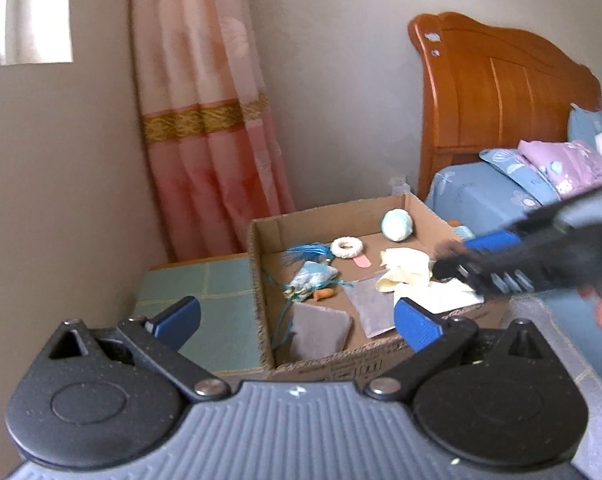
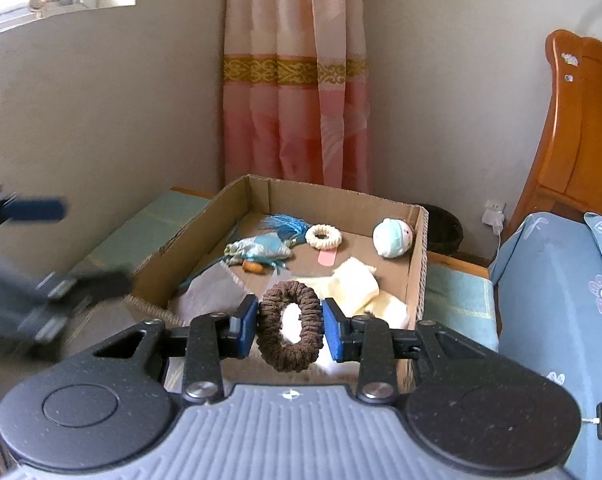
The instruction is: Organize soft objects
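An open cardboard box (image 2: 419,248) holds several soft things. Among them are a white ring scrunchie (image 2: 323,237), a pale blue plush ball (image 2: 393,238), a blue tasselled pouch (image 2: 261,250), cream cloth (image 2: 357,284) and grey cloths (image 2: 213,296). My right gripper (image 2: 289,326) is shut on a brown scrunchie (image 2: 273,300), held upright just above the box's near edge. In the left wrist view it comes in blurred from the right over the box (image 1: 261,280). My left gripper (image 1: 299,320) stands wide open with nothing between its fingers, in front of the box's near left corner.
The box rests on a green tiled surface (image 1: 221,300) beside a bed with blue sheets (image 2: 549,280) and a wooden headboard (image 1: 501,92). A pink curtain (image 2: 297,100) hangs behind it. A dark basket (image 2: 445,228) and a wall plug (image 2: 493,216) sit beyond the box.
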The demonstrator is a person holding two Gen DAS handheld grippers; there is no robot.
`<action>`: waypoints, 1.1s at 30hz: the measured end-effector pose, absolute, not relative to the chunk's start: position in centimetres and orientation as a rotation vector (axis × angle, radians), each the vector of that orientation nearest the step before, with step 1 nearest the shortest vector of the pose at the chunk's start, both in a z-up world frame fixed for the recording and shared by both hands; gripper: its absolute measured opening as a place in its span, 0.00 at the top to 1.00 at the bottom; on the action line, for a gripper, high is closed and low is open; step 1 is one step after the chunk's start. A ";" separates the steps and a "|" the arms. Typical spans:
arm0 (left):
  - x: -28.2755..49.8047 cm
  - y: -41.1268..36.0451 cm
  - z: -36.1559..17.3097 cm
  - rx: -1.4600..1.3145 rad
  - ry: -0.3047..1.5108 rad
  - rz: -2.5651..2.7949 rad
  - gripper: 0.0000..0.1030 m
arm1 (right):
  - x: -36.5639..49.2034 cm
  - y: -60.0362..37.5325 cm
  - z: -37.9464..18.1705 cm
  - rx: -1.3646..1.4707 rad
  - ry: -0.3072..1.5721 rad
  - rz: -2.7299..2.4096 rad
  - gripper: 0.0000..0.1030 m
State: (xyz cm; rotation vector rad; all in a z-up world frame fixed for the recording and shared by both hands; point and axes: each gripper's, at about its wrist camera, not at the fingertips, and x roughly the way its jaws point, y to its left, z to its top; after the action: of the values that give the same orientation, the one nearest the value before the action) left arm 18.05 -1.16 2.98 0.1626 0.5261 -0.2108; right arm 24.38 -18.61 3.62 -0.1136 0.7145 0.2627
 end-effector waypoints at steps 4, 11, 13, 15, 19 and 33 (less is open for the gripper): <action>16.3 -1.1 2.6 0.209 0.503 -0.180 0.01 | 28.2 -17.8 3.6 -0.097 0.767 0.256 0.62; 15.1 -1.0 2.3 0.192 0.527 -0.195 0.01 | 34.6 -16.7 2.9 -0.083 0.799 0.190 0.24; 15.0 -1.1 2.3 0.201 0.526 -0.192 0.01 | 35.6 -17.0 2.8 -0.057 0.805 0.166 0.00; 14.9 -1.1 2.3 0.196 0.524 -0.189 0.01 | 35.6 -17.5 2.8 -0.030 0.799 0.140 0.00; 14.9 -1.0 2.5 0.169 0.524 -0.189 0.01 | 34.5 -18.1 2.9 -0.026 0.835 0.138 0.00; 13.8 -1.2 3.2 0.166 0.548 -0.110 0.01 | 29.0 -18.4 4.9 -0.088 0.883 0.087 0.00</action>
State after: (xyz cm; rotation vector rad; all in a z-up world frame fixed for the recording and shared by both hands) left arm 13.77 -1.18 3.23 0.1656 0.5479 -0.1103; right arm 28.97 -18.42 4.92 -0.0877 0.8825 0.0865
